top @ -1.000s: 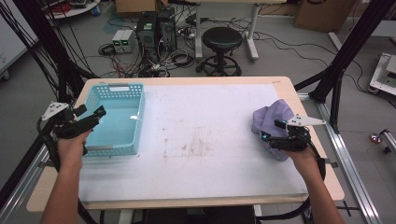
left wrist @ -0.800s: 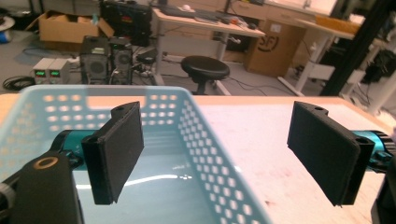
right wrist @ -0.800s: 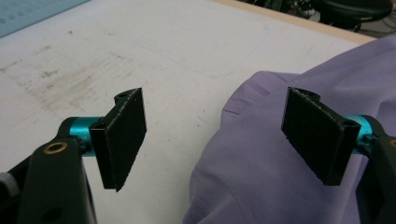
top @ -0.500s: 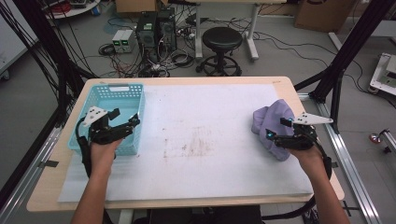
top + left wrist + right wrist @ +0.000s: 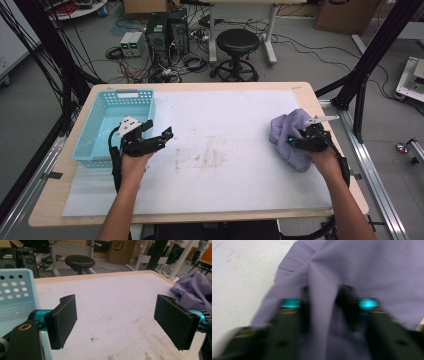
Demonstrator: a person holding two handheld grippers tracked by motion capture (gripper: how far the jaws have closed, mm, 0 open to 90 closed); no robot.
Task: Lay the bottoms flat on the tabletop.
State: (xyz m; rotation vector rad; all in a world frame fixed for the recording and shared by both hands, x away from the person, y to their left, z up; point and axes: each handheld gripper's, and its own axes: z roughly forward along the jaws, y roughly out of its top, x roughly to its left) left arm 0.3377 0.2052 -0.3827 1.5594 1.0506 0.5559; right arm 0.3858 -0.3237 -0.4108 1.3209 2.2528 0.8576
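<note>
Since the earlier frame, our left tongs (image 5: 161, 139) have moved from the blue basket (image 5: 102, 123) out over the white counter (image 5: 225, 125), jaws wide. Right of the basket, our right tongs (image 5: 292, 144) pinch a fold of purple cloth (image 5: 287, 131).

Crumpled lavender-purple cloth (image 5: 292, 140). Light-blue perforated plastic basket (image 5: 112, 107) with rows of round holes. White mat (image 5: 225, 120), brown-smudged, on tan wooden surface (image 5: 320, 107). Black-jawed left gripper (image 5: 117, 322), teal accents.
</note>
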